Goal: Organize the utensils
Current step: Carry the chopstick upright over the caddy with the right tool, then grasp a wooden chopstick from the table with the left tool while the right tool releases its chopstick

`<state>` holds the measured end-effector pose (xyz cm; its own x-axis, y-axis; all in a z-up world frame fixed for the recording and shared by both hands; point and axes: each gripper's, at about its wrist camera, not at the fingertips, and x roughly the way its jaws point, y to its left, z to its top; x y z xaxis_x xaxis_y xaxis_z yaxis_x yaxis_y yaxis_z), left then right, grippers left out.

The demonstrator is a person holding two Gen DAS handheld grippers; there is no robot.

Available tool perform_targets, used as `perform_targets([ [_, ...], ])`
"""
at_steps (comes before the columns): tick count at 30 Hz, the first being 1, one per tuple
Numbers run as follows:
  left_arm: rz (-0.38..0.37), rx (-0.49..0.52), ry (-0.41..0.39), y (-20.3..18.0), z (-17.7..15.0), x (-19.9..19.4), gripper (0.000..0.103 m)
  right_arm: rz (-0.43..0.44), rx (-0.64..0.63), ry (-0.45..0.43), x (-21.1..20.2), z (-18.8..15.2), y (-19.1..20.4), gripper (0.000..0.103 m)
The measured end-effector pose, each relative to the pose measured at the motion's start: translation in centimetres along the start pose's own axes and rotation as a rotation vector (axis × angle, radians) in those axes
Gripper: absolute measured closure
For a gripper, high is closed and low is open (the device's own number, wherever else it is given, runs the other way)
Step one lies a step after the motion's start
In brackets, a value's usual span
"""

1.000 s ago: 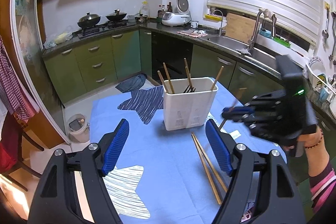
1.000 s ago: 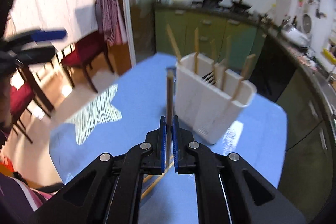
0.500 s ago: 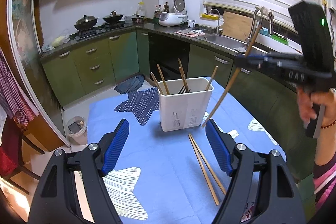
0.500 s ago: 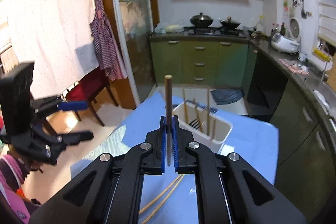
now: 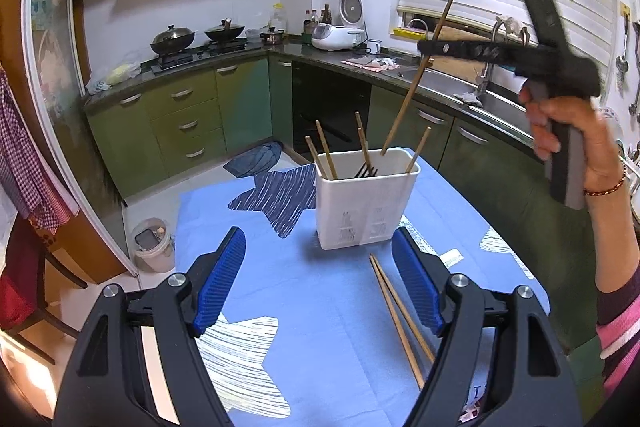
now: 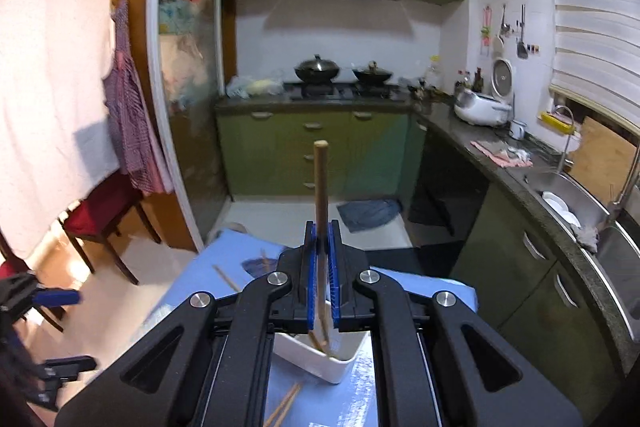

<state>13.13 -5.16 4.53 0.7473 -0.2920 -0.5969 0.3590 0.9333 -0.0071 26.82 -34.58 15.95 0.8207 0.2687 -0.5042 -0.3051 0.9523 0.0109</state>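
One blue tablecloth point(image 5: 312, 307) carries a white utensil holder point(image 5: 366, 203) with chopsticks standing inside. Left gripper point(image 5: 318, 283) hovers low, jaws wide and empty. Right gripper point(image 6: 321, 259) clamps a wooden chopstick point(image 5: 416, 79) above the holder. Two loose chopsticks point(image 5: 400, 311) lie just beside the holder's base.

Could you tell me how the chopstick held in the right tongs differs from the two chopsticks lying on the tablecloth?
The held chopstick is up in the air, clamped by the right tongs; the two loose chopsticks are held by nothing. The held chopstick stands steeply tilted, its lower tip over the white holder; the loose pair lies flat on the blue tablecloth in front of that holder. It is single; they lie side by side. All three are thin brown sticks.
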Motion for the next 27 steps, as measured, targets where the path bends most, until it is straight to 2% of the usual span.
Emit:
perform_targets([
  [3, 0.002, -0.006, 0.004, 0.4, -0.1, 0.1, 0.031, -0.002, 0.012, 0.056, 2.8, -1.0, -0.4, 0.096],
  [6, 0.005, -0.005, 0.010, 0.5, -0.2, 0.3, 0.031, 0.011, 0.023, 0.075, 4.4, -1.6, -0.7, 0.095],
  [7, 0.006, -0.007, 0.013, 0.5, -0.3, 0.3, 0.031, 0.020, 0.024, 0.074, 4.4, -1.9, -0.6, 0.089],
  [9, 0.006, -0.009, 0.019, 0.5, -0.3, 0.5, 0.031, 0.030, 0.024, 0.052, 3.6, -2.2, -0.4, 0.081],
  [10, 0.006, -0.009, 0.023, 0.5, -0.3, 0.7, 0.030, 0.032, 0.023, 0.045, 3.2, -2.2, -0.3, 0.081],
  [13, -0.002, -0.008, 0.047, 0.1, -0.5, 1.6, 0.028, 0.059, 0.019, -0.008, 0.0, -2.4, 0.4, 0.079],
  [16, -0.017, 0.003, 0.086, -0.8, -1.2, 3.0, 0.028, 0.080, 0.030, -0.052, -4.1, -3.8, 0.9, 0.069],
  [19, -0.036, 0.018, 0.151, -2.4, -2.3, 5.4, 0.028, 0.068, 0.040, -0.045, -6.9, -6.9, 1.0, 0.061],
  [20, -0.042, 0.018, 0.172, -2.7, -2.7, 6.2, 0.028, 0.058, 0.049, -0.018, -7.3, -8.6, 0.7, 0.060],
  [23, -0.070, 0.013, 0.285, -4.5, -4.3, 10.3, 0.028, 0.038, 0.084, 0.064, -7.1, -12.8, -0.5, 0.060],
  [26, -0.054, 0.005, 0.381, -5.6, -5.5, 14.6, 0.028, 0.021, 0.123, 0.128, -6.3, -16.6, -1.9, 0.060],
  [27, -0.048, -0.006, 0.414, -5.7, -5.9, 16.1, 0.033, 0.023, 0.144, 0.148, -6.0, -17.8, -2.5, 0.060],
])
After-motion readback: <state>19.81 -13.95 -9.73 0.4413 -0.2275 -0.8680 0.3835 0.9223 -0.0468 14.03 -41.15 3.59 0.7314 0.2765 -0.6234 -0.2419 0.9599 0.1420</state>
